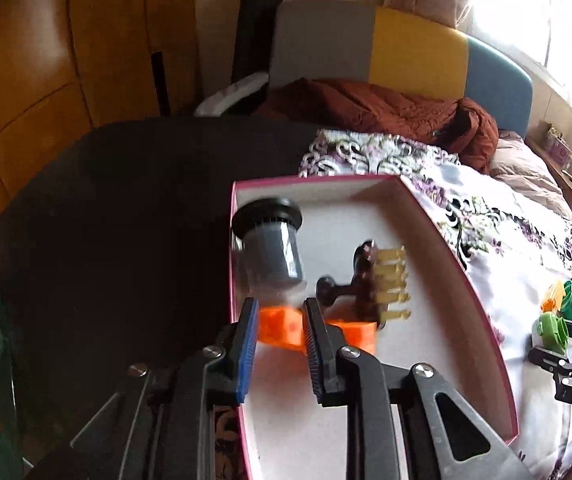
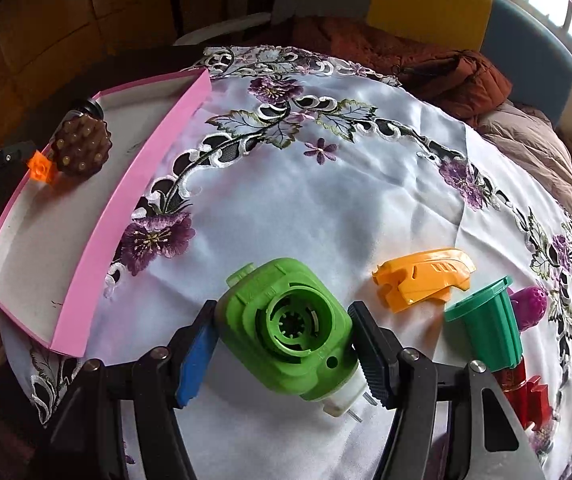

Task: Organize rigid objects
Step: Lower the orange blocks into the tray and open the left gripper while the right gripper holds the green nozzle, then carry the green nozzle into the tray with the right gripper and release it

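**Both tongs closed on plastic parts**

In the pink-rimmed box [image 1: 438,240], the left gripper [image 1: 277,320] pinches an orange block [image 1: 281,326] between its pads; just ahead lie a grey cylinder with a black cap [image 1: 271,248] and a brown studded piece [image 1: 370,280]. On the embroidered cloth [image 2: 366,184], the right gripper [image 2: 283,338] clamps a green plug-in housing [image 2: 290,332]. Right of it lie an orange cover [image 2: 422,280] and a dark green cup [image 2: 486,328].

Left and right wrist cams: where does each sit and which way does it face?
Left wrist: on the left gripper, looking along its fingers down into the pink box; fingers flank the orange block.
Right wrist: on the right gripper, facing the embroidered tablecloth; fingers bracket the green plug-in part.
Shared: box, orange block, brown brush; each sees the other gripper.
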Demonstrator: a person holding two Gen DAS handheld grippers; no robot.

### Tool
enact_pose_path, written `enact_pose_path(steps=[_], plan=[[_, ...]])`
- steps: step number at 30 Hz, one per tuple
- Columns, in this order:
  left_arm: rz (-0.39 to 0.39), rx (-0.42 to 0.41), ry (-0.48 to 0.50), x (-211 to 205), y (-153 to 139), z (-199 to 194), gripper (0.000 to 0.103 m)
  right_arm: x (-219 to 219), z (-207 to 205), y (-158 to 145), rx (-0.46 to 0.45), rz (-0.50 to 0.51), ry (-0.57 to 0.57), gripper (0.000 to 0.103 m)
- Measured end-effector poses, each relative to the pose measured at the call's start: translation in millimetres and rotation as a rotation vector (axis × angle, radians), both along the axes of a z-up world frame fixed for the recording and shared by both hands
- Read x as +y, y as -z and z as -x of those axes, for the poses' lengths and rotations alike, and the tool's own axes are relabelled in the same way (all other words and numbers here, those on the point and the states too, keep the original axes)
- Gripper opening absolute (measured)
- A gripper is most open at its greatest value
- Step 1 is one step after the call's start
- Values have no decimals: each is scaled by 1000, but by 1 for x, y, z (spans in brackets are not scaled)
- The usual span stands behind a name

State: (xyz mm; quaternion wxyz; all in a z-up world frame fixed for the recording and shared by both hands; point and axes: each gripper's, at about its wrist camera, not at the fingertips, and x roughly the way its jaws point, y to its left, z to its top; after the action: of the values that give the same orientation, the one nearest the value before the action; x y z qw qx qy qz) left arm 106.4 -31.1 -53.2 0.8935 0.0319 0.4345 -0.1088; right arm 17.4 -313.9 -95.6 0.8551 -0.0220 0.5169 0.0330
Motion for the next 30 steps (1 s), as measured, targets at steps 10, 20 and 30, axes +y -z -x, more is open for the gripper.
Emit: enact_pose_path(steps=[10,20,30], plan=[[-6,65,6,11,12,29,30,-1,-1,1,3,-7,5,65],[2,87,1,4,8,52,30,-1,-1,1,3,-9,11,65],[-39,48,11,-7,-3,65,31,-6,-2,1,12,-60,36,66]])
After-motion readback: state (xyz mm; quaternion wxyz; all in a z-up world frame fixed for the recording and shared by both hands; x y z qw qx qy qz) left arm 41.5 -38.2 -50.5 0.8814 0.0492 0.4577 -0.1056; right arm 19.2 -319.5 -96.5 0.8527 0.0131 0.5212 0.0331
